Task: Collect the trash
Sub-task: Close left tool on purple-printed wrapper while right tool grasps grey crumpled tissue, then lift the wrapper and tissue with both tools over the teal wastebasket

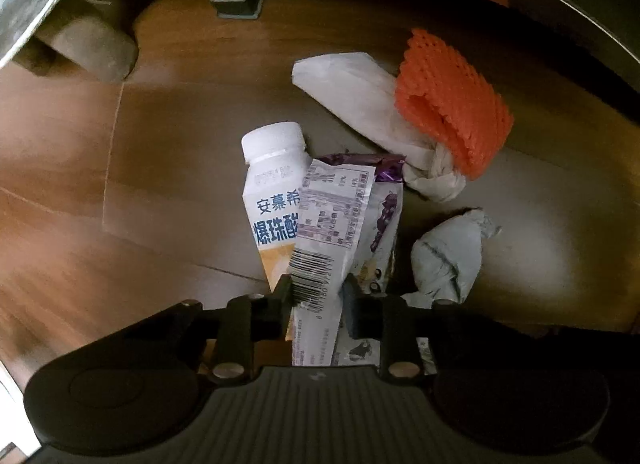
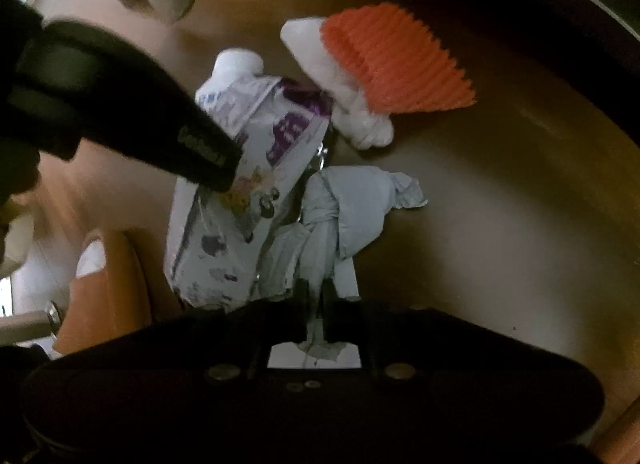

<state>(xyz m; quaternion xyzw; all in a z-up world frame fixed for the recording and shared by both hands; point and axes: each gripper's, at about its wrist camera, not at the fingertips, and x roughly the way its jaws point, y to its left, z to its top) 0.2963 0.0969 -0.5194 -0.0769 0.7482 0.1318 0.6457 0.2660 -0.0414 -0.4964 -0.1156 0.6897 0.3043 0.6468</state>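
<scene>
**Trash pile on wood floor, both grippers engaged**

On my left wrist feed, leftmost lies a white drink bottle [image 1: 276, 200] with blue Chinese print, cap pointing away. Overlapping its right side is a purple-and-white snack wrapper [image 1: 332, 224]; the left gripper [image 1: 316, 296] has its jaws clamped on the barcode end. Further right, a crumpled pale paper wad [image 1: 448, 256] sits on the floor, with a knotted white bag [image 1: 360, 104] and an orange foam net [image 1: 452, 104] lying on it beyond. On the right wrist feed (blurry), I see the right gripper [image 2: 316, 296] pinched on the pale paper wad [image 2: 348, 216].
</scene>
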